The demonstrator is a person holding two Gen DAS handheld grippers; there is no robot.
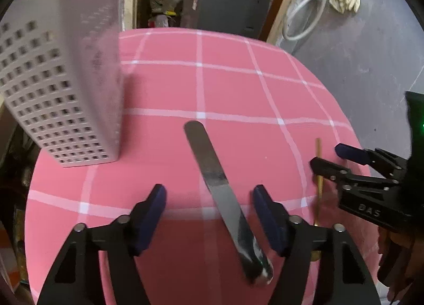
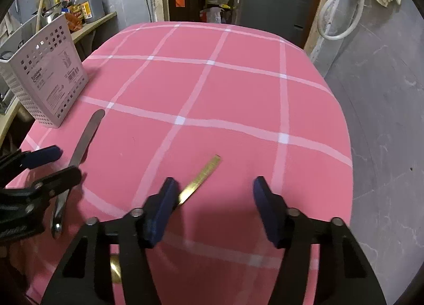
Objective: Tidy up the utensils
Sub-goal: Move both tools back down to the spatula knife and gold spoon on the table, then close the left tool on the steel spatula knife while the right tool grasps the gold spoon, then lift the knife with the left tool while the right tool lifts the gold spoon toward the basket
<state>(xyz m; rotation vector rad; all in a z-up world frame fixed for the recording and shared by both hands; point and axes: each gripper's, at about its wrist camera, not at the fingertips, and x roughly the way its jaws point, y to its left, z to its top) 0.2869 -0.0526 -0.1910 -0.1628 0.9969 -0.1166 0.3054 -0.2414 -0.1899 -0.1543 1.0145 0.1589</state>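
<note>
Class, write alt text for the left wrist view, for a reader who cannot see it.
A silver utensil lies on a pink checked tablecloth between the open fingers of the left hand-held gripper. A white perforated basket stands to the left; the right hand-held gripper straddles a gold utensil.

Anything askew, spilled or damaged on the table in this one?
Nothing damaged or spilled. The steel utensil and the gold utensil lie loose and crooked on the pink cloth, outside the upright white caddy.
</note>
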